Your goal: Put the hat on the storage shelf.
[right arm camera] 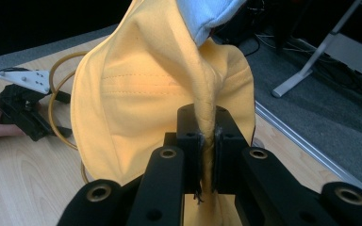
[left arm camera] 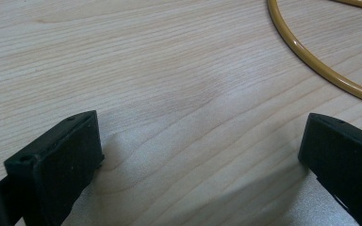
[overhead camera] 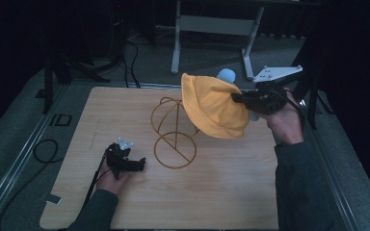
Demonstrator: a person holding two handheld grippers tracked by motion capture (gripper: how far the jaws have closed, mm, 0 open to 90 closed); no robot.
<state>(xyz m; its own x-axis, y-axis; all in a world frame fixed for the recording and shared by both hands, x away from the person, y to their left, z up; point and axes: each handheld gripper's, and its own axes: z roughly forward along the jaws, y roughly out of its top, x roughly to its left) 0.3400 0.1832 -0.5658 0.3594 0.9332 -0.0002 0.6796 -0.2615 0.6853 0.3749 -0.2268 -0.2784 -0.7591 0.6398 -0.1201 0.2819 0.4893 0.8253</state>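
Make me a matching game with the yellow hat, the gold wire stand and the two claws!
Things:
1. yellow fabric hat
2. gold wire stand
3. left claw
4. right claw

States:
A. open, low over the wooden table
B. standing on the table
C. pinched and held up
D. shut on cloth

Pairs: 1-C, 2-B, 3-A, 4-D

A pale wooden table (overhead camera: 212, 202) carries a gold wire stand (overhead camera: 174, 150), apparently resting on its ring base.
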